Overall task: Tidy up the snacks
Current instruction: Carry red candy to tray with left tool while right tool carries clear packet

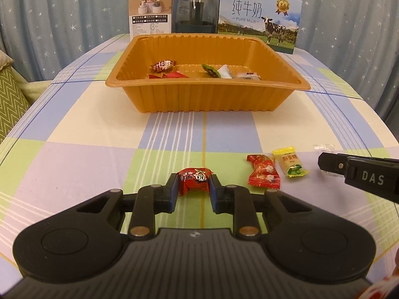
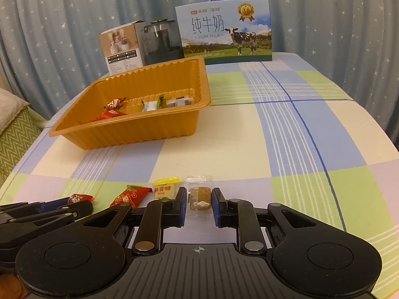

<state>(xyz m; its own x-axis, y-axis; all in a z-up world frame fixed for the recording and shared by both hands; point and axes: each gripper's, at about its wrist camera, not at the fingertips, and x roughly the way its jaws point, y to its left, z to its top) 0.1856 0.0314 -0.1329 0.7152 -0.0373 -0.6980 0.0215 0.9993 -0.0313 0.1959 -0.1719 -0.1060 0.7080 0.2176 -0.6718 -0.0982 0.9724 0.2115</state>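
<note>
Left wrist view, item one: red round candy (image 1: 195, 181), foil-type wrapper, seated between the blue pads of the left tongs (image 1: 194, 183). The pads stand narrow, touching the wrapper on both flanks; whether it is gripped or only bracketed, and whether it is lifted off the table (image 1: 99, 129), cannot be told.

Item two: long red candy (image 1: 263, 174), flat on the cloth at 3 o'clock of item one, near it.

Item three: yellow candy (image 1: 290, 161), just beside item two on its far side, their edges apparently touching.

Right wrist view, item four: clear-wrapped brown sweet (image 2: 199, 196), lying on the table between the pads of the right tongs (image 2: 199, 200). The pads stand at medium width with a small gap on each side, holding nothing.

Item five: orange tray (image 1: 207, 97), at 12 o'clock, well apart from the loose sweets, with several wrapped pieces inside.

Background at 12 o'clock beyond the tray: milk carton box (image 1: 259, 17), dark jar (image 1: 195, 10), small white box (image 1: 150, 10).

Handling, as a judgement: all pieces look very light. Wrappers are thin, crinkly and probably slippery; the twisted ends would slide out, so take each across its firm middle. The brown sweet may crack under a hard squeeze; close gently.
</note>
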